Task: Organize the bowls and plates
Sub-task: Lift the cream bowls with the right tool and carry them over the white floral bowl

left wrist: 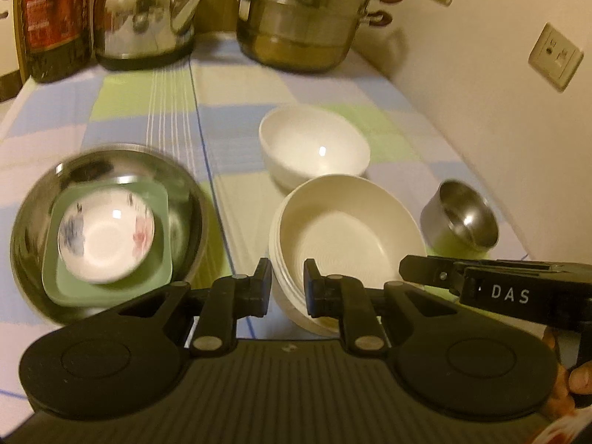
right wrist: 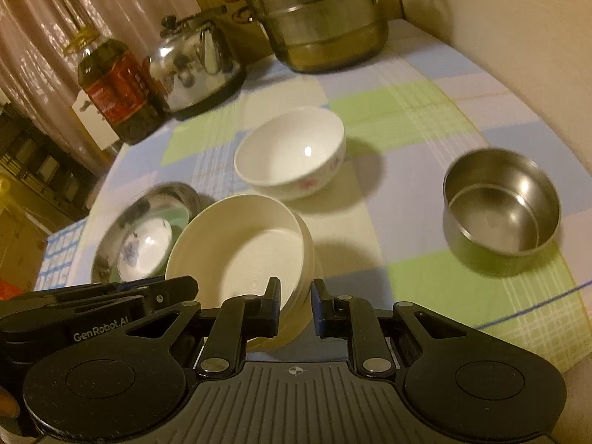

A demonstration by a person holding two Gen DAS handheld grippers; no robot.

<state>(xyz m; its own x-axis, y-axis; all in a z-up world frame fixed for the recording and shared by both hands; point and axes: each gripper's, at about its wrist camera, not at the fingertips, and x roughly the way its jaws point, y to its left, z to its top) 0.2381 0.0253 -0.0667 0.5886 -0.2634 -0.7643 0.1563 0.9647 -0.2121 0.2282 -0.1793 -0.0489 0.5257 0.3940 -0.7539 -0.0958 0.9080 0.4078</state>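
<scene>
**Ana:** Checked cloth (right wrist: 425, 118) covers the whole counter, pale blue, green and lilac, with a cream wall on the right. Biggest thing on it?

**Ben:** At the back, the stacked steel steamer pot (right wrist: 318, 26), then the kettle (right wrist: 196, 70) and the oil bottle (right wrist: 118, 88). Nearer, the wide steel basin (left wrist: 107, 233) holds a green square dish (left wrist: 111, 285) with a small painted saucer (left wrist: 105, 236) on top.

**Ana:** And the piece being worked?

**Ben:** The cream ridged bowl (left wrist: 347, 244), front and centre, right by both tools. It looks like a nested stack, judging by the layered rims on its side. It sits tilted, and seems lifted off the cloth.

**Ana:** How do the tongs stand?

**Ben:** The left gripper (left wrist: 288, 288) is clamped on the near-left rim, one pad inside the wall, one outside. The right gripper (right wrist: 294, 307) pinches the near-right rim the same way. Both are narrow, with only the wall between the pads.

**Ana:** Handling?

**Ben:** Stiff and probably light, likely plastic or melamine. The glossy wall could slip, and a loose stack might shift if tipped. I'd keep the rim grips on opposite sides, and level.

**Ana:** The rest?

**Ben:** A white porcelain bowl (right wrist: 292, 155) with a red flower print stands behind it, apart and likely fragile. The small steel bowl (right wrist: 503, 203) sits well off to the right.
</scene>
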